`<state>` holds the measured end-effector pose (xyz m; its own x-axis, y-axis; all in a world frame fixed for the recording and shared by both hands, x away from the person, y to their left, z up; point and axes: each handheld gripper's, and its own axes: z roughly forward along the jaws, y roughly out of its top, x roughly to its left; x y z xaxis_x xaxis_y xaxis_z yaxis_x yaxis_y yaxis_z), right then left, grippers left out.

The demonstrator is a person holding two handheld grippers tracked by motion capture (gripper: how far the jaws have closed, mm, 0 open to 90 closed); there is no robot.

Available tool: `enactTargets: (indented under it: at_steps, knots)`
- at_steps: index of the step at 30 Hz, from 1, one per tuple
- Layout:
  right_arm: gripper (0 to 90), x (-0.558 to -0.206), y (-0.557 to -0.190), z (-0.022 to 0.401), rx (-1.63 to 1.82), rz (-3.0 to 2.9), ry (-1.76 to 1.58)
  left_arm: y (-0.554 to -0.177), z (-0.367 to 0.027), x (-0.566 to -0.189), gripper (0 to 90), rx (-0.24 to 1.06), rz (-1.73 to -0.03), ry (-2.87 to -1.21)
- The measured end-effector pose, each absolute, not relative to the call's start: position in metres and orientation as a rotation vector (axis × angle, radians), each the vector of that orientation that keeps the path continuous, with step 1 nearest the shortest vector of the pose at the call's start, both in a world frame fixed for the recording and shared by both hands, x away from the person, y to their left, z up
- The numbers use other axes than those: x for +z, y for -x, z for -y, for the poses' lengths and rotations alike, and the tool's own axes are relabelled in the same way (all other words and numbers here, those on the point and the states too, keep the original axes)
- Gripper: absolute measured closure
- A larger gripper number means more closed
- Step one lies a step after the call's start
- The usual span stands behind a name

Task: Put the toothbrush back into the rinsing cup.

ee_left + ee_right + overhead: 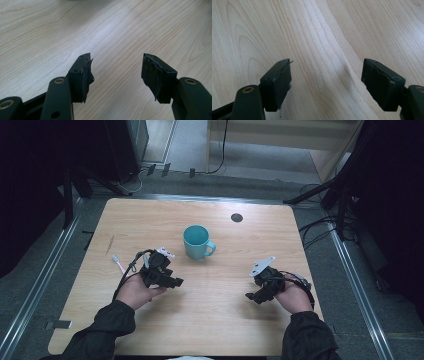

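Observation:
My left gripper (176, 282) rests on the wooden table (215, 320) at the left, held in a hand and pointing right. In the left gripper view its jaws (117, 60) stand wide apart over bare wood with nothing between them. My right gripper (251, 295) lies at the right of the table and points left. Its jaws (327, 65) are open too and hold nothing. A teal mug (197, 241) stands upright between and beyond the two grippers, handle to the right, apart from both.
A thin pink and white stick-like object (118, 263) lies just left of the left hand. A dark round hole (237, 217) marks the table's far side. Metal rails (40, 285) and dark stands flank the table.

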<state>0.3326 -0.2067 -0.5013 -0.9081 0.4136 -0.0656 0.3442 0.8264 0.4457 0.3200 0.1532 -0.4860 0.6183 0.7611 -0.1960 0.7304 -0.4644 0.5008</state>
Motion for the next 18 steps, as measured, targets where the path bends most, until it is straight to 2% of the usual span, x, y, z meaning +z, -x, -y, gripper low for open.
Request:
enactTargets:
  at_steps: [8, 11, 18]
  knots:
    - [22.6, -0.500, -0.334, 0.205, 0.685, -2.838, -0.598, -0.320, -0.164, -0.483, 44.0, 0.076, -1.238, -2.264]
    - [22.6, -0.500, -0.335, 0.203, 0.682, -2.843, -0.589, -0.320, -0.169, -0.482, 49.1, 0.096, -1.246, -2.250]
    - [22.6, -0.499, -0.337, 0.199, 0.680, -2.850, -0.575, -0.318, -0.176, -0.478, 51.7, 0.124, -1.260, -2.237]
